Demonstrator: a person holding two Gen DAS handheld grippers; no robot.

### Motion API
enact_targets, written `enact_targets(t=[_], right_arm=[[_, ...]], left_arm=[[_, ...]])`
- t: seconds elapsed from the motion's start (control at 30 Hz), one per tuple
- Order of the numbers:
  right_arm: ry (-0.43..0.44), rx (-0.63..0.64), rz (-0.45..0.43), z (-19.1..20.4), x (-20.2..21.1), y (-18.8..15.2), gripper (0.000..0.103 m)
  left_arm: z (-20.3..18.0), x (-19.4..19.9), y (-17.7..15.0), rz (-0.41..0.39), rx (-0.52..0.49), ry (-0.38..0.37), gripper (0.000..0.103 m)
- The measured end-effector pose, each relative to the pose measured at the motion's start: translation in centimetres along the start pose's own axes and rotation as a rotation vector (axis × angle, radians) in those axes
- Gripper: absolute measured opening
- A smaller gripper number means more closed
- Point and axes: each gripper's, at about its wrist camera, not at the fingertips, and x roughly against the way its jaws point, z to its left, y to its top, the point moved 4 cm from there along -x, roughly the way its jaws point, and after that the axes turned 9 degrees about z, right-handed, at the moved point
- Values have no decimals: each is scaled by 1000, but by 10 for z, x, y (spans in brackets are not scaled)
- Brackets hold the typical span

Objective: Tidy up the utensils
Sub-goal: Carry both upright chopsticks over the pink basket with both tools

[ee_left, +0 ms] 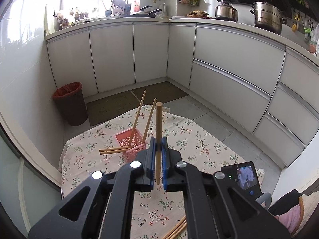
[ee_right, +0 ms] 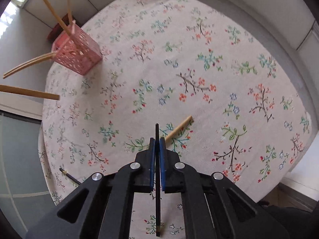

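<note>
Left gripper (ee_left: 159,146) clamps a wooden chopstick (ee_left: 159,123), long axis upright; pink basket (ee_left: 130,141) stands just ahead, slightly left, nearer this hand; right gripper (ee_right: 157,146) clamps a black chopstick (ee_right: 157,179) above the table (ee_right: 219,49).

Your left-wrist view cuts off the loose chopsticks (ee_left: 176,229) at the near edge. Right-wrist view: wooden chopstick (ee_right: 30,93) runs off left; black chopstick (ee_right: 69,176) half hidden behind the fingers.
</note>
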Motion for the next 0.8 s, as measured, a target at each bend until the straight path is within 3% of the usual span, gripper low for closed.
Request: enact_targets(t=[0.17, 0.43, 0.8], right_arm=[[22, 92, -136, 9, 57, 13, 4], [59, 155, -264, 10, 132, 40, 4], [140, 201, -424, 32, 232, 84, 4]], left_arm=[[0, 13, 2, -36, 30, 4, 5], [2, 29, 11, -83, 79, 10, 5], [14, 43, 58, -124, 104, 48, 5]])
